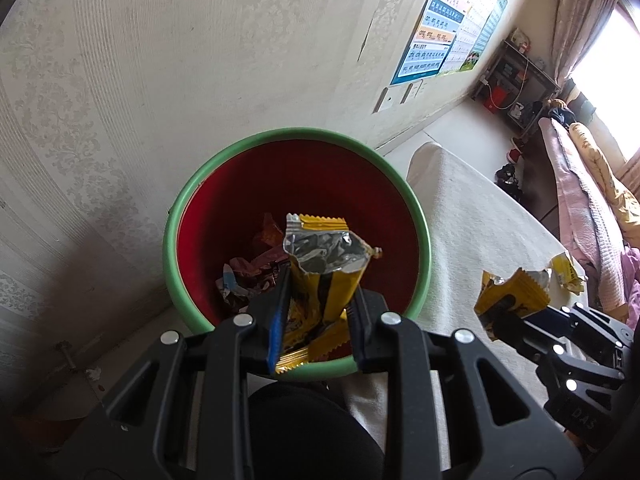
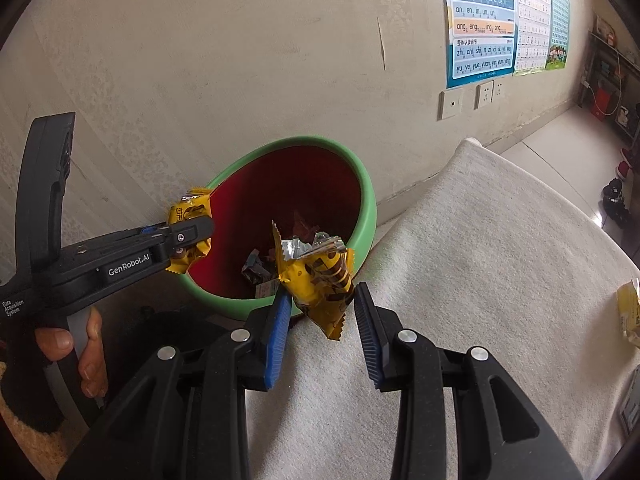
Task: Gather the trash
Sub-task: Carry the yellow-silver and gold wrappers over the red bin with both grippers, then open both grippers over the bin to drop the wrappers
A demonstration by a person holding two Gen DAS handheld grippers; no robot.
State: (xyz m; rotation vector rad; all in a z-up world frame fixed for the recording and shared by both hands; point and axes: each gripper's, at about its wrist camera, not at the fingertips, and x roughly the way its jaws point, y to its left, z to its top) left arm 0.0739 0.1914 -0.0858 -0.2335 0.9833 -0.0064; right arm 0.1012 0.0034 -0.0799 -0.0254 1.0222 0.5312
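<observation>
Left wrist view: the left gripper [image 1: 318, 312], closed down on a torn yellow wrapper [image 1: 324, 264], holds it over the mouth of the green-rimmed bin [image 1: 176, 216], whose red inside already contains several crumpled wrappers [image 1: 252, 268]. Held there, the wrapper would fall among them on release (a judgement, not something shown). Right wrist view: the right gripper [image 2: 320, 312] carries a second yellow wrapper [image 2: 320, 280] between its blue pads [image 2: 278, 336]; its jaws look only partly closed, and whether both pads press on the foil cannot be told. This wrapper hangs at the near edge of the bin, just above the cloth-covered table [image 2: 480, 280], apparently waiting its turn. A further yellow scrap [image 2: 628, 308] lies on the cloth at the far right, not yet collected. A hand [image 2: 76, 352] grips the handle of the left tool.
</observation>
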